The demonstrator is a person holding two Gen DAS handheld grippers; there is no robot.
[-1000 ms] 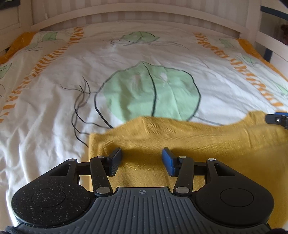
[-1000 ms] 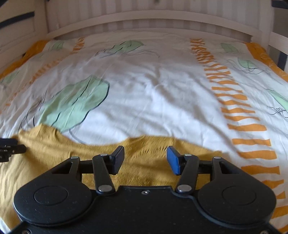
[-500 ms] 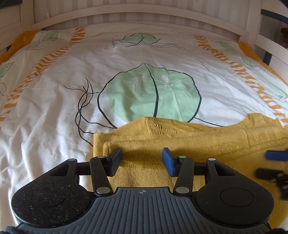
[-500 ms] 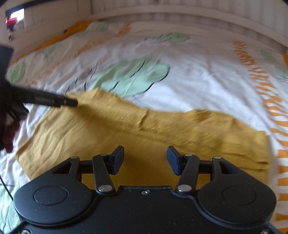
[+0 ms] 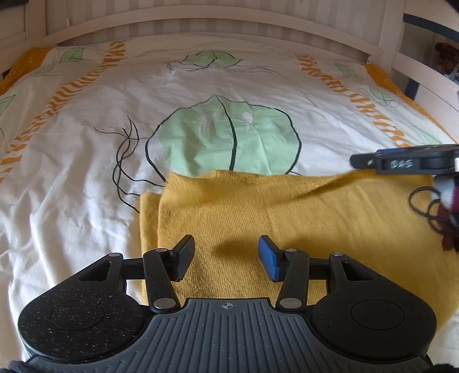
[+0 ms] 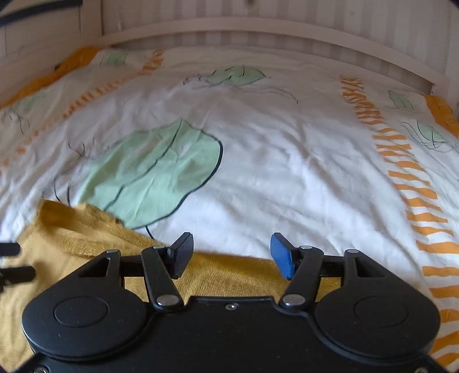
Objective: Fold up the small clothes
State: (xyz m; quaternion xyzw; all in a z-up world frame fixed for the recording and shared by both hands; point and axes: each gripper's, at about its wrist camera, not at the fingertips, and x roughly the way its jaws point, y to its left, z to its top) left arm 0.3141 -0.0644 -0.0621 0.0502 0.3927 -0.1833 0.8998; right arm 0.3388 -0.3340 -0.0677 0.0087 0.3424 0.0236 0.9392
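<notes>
A yellow knit garment lies flat on the bed, on a white cover with green leaves and orange stripes. The left gripper is over the cloth near its left edge, and its fingers are spread apart with nothing in them. The right gripper is over the far edge of the cloth, its fingers spread wide too, holding nothing.

A white duvet cover printed with green leaves and orange dashed stripes covers the bed. A white slatted headboard runs along the far edge, with a side rail at right.
</notes>
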